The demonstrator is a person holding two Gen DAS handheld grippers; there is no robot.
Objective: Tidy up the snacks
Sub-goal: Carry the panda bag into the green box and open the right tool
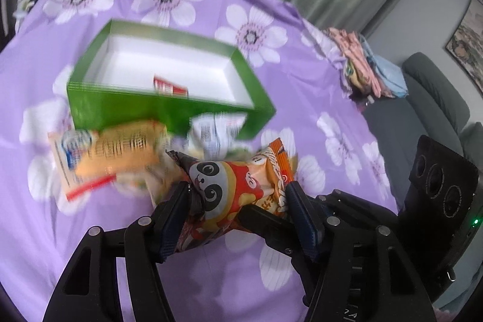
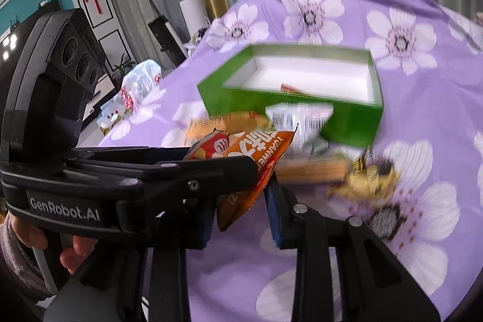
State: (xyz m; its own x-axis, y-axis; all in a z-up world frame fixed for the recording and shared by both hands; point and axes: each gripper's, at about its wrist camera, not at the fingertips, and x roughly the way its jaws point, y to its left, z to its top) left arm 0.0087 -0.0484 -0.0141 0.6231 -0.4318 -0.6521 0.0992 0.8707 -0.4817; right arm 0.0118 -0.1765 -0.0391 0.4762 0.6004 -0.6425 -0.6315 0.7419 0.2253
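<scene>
A red and orange snack bag with a panda face hangs above the purple flowered cloth, and my left gripper is shut on its puffy middle. From the right, one of the right gripper's fingers reaches under the bag's orange end. In the right wrist view that orange end sits between the blue pads of my right gripper, which is shut on it. The left gripper comes in from the left. Behind stands an open green box holding one red and white packet.
Loose snacks lie before the box: an orange-yellow packet, a white packet, a biscuit bar and a gold-black packet. Folded clothes and a grey sofa are right; plastic bags sit at the left edge.
</scene>
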